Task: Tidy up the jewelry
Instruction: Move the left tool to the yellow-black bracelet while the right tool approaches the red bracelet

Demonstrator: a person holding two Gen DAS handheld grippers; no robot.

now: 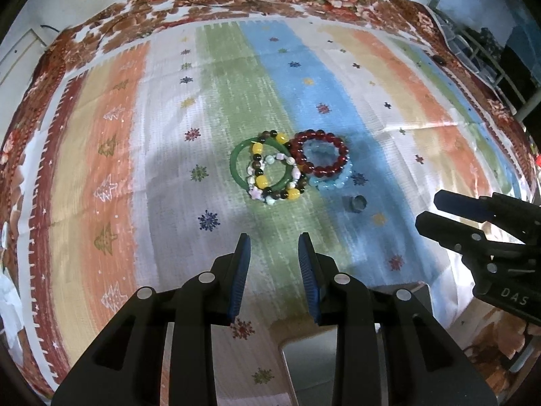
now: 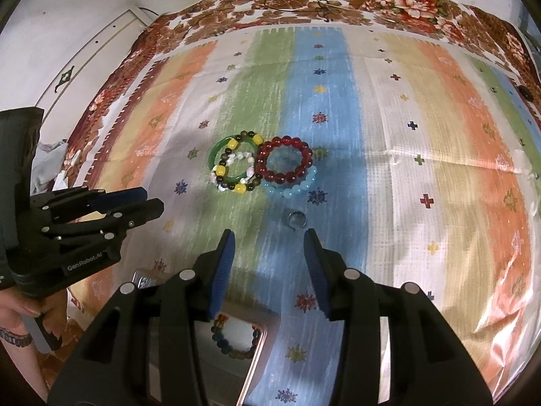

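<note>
Both grippers are hovering over the striped cloth (image 1: 389, 77) with nothing in them. The left gripper (image 1: 274, 242) has its blue pads spread apart, and the pile of jewelry sits straight ahead of it, a bit past the fingertips. Nearest on its left side is the green bangle (image 1: 236, 169), with a yellow-and-dark bead bracelet (image 1: 259, 180) and a pale bracelet with a star charm (image 1: 270, 199) lying across it. Touching that bunch on the right is the red bracelet (image 1: 321, 154), which sits partly on top of a light blue bracelet (image 1: 333, 184). A small ring (image 1: 355, 203) lies on the cloth just nearer than the blue one, off to the front right of the left gripper.

The right gripper (image 2: 268, 235) is open wide too, and from its camera the ring (image 2: 297, 219) is right in front, just past the gap between its fingers. The bracelets are further on. Under and behind its fingers is a tray (image 2: 257, 355) with one multicolor bracelet (image 2: 233, 340) already in it. In the left view the right gripper (image 1: 427, 209) sticks in from the right edge, well off to the side of the pile.
</note>
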